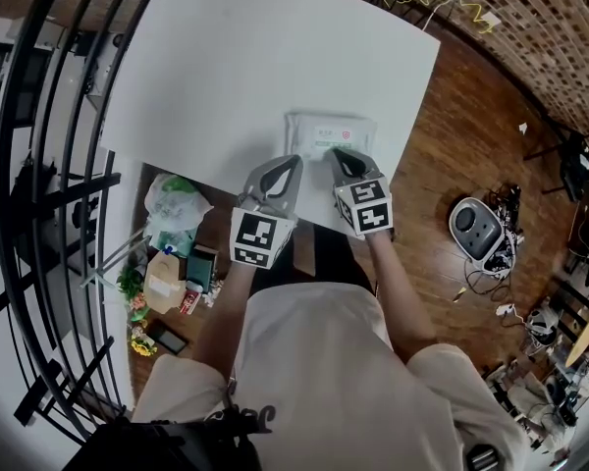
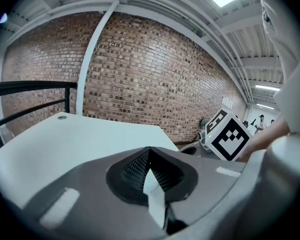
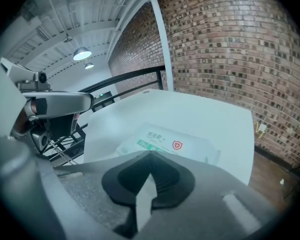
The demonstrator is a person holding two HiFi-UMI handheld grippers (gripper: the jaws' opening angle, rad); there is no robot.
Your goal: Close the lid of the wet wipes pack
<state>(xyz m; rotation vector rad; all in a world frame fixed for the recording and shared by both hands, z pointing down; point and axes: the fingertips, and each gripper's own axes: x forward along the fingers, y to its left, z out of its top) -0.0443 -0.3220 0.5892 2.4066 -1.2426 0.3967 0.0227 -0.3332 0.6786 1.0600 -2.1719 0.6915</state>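
On the white table [image 1: 226, 67], close to its near edge, we have the wet wipes pack [image 1: 346, 128] lying flat, printed face up. At that same table edge, the 2 grippers sit side by side. The left gripper [image 1: 294, 162] is just beside the pack's near-left corner, jaws pressed together, nothing between them. The right gripper [image 1: 340, 155] is over the pack's near edge, jaws together too, empty. We can't confirm contact with the pack.
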